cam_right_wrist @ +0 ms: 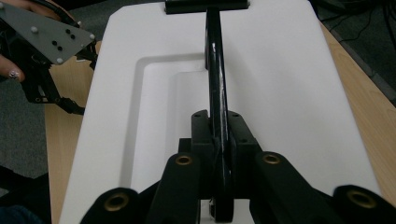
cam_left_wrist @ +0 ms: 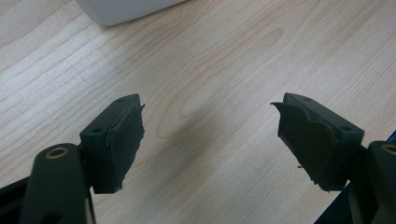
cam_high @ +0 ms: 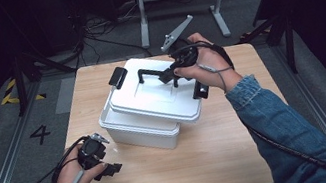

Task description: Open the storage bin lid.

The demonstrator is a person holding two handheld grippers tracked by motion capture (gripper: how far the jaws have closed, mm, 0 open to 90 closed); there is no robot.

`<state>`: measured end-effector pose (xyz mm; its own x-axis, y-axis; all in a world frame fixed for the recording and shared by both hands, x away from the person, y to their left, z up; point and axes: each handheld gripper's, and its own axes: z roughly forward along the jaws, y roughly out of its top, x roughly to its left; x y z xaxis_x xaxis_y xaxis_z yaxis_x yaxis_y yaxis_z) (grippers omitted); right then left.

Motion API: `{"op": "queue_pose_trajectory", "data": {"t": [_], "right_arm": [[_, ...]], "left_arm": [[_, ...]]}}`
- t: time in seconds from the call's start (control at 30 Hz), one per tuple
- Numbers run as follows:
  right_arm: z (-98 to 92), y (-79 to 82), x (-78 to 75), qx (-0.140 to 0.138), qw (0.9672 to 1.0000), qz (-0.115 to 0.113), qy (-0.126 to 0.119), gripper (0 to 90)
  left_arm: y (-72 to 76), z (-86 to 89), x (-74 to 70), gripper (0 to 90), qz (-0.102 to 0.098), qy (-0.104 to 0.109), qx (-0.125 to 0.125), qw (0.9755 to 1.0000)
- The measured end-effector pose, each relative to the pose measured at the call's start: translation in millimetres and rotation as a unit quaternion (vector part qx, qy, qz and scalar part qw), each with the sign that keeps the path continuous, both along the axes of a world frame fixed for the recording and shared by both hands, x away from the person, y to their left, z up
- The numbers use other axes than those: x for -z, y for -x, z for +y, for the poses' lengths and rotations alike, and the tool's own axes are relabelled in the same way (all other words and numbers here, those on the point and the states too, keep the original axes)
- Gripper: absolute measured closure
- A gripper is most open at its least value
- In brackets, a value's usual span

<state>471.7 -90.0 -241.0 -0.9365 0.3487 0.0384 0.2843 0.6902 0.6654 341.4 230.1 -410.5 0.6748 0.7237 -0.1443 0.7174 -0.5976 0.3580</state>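
Pale wood-grain table (cam_high: 223, 157), square, set on a grey floor with a painted number 4 (cam_high: 39, 134) off the left edge. On its middle, a white plastic box (cam_high: 140, 131), long side running from near left to far right. Over the box, a white lid (cam_high: 152, 98) with a shallow rectangular recess, raised and skewed so that its near right corner overhangs the box wall and its left end sits clear above the rim. Black latch (cam_high: 118, 77) at the lid's far left end, another black latch (cam_high: 200, 90) hanging at its right end. Black carry handle (cam_high: 151, 72) standing up from the lid's top. Right gripper (cam_high: 171, 73), held in a hand with a denim sleeve, clamped on that handle: in the right gripper view (cam_right_wrist: 219, 140), both jaws pressed tight against the thin black bar from either side, lid spread out white beneath. Left gripper (cam_high: 111, 169) low at the table's near left corner, just beside the box's near end but apart from it; in the left gripper view (cam_left_wrist: 208, 140), jaws spread wide with nothing between them, bare wood below, a white box corner (cam_left_wrist: 126, 9) at the top edge.
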Motion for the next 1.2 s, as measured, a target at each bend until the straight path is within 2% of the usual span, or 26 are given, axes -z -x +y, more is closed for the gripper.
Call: {"op": "queue_pose_trajectory", "data": {"t": [0.1, 0.3, 0.6, 0.63, 0.83, 1.03, 1.2], "right_arm": [[-7.7, 0.6, -1.3, 0.007, 1.0, -0.002, 0.0, 84.4], [-37.8, 3.8, -6.0, 0.022, 0.9997, -0.006, -0.002, 84.4], [-81.9, 8.0, -4.3, 0.047, 0.9989, -0.007, -0.003, 84.4], [-81.9, 8.0, -4.3, 0.047, 0.9989, -0.007, -0.003, 84.4], [-115.3, 13.5, -4.5, 0.067, 0.9977, -0.01, -0.006, 84.4], [-141.3, 18.7, -1.6, 0.083, 0.9965, -0.005, -0.004, 84.4], [-159.1, 20.3, 2.8, 0.086, 0.9963, 0.001, 0.0, 84.4]], "left_arm": [[-0.1, -0.6, 0.2, 23.3, 0.001, 0.0, 0.002, 1.0], [-0.6, -1.5, 0.9, 23.3, 0.003, -0.003, 0.003, 1.0], [-1.0, -3.4, 2.1, 23.2, 0.005, -0.005, 0.004, 1.0], [-1.0, -3.4, 2.1, 23.2, 0.005, -0.005, 0.004, 1.0], [-1.2, -4.3, 2.6, 23.2, 0.007, -0.008, 0.003, 0.9999], [-1.7, -5.8, 3.3, 23.2, 0.008, -0.009, 0.006, 0.9999], [-1.8, -6.6, 3.7, 23.2, 0.008, -0.011, 0.007, 0.9999]]}}
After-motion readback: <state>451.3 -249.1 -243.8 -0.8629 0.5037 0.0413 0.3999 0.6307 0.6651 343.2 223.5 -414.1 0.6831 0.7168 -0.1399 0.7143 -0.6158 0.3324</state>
